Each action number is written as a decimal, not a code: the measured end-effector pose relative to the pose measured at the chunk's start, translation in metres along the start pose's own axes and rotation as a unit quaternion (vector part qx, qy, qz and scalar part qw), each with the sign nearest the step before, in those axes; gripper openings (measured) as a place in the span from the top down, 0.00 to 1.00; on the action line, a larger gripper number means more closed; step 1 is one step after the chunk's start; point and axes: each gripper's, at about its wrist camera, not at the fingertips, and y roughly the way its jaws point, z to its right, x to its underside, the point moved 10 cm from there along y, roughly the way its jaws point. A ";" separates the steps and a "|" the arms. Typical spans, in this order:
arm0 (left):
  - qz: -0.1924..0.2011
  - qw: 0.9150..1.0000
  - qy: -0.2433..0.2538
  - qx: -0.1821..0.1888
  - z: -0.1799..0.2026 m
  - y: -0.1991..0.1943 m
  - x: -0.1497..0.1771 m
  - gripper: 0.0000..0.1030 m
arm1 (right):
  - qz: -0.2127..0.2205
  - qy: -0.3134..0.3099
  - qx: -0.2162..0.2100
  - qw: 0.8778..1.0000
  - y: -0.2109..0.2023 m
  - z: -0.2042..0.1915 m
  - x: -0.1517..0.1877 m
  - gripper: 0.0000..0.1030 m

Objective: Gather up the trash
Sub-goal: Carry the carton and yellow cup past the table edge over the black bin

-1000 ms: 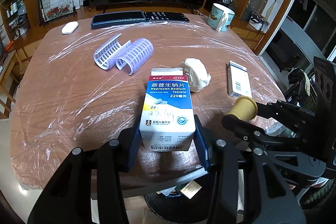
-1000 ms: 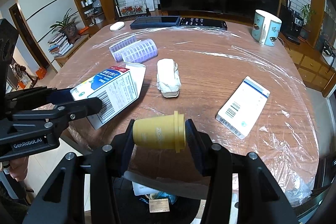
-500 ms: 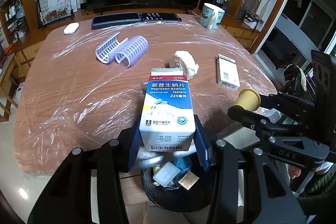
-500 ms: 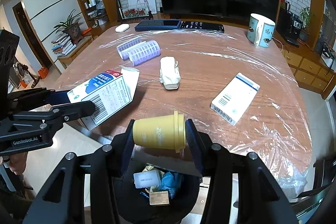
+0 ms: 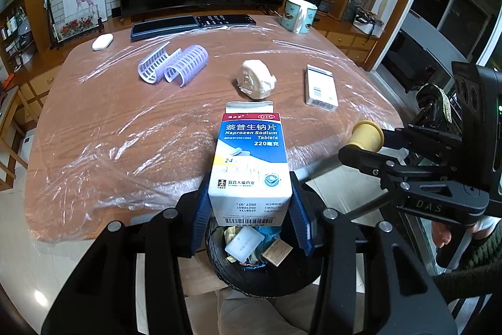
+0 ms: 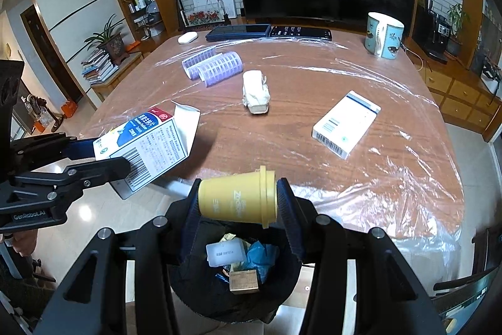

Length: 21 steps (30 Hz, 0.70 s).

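Just past the table (image 5: 94,146) edge, the left gripper (image 5: 249,209) clamps a medicine box (image 5: 251,159). Beside it, the right gripper (image 6: 238,203) grips a yellow cup (image 6: 238,200) above the open bin (image 6: 194,297)

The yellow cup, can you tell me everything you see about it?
The yellow cup is small, looks like plastic, and has a flanged rim and faint pale lettering on its side. It lies sideways, rim to the right, clamped end to end in the right claw. It hangs in the air above the black trash bin, just off the table's near edge. Only the claw touches it.
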 end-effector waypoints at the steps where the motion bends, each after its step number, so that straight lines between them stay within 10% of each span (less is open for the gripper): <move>1: -0.001 1.000 0.003 0.001 0.002 -0.001 0.002 0.54 | -0.001 0.000 0.000 1.000 0.000 0.000 0.001 0.54; 21: -0.033 0.998 0.041 0.017 0.027 -0.006 0.046 0.54 | -0.027 -0.004 0.004 1.000 -0.007 -0.001 0.039 0.54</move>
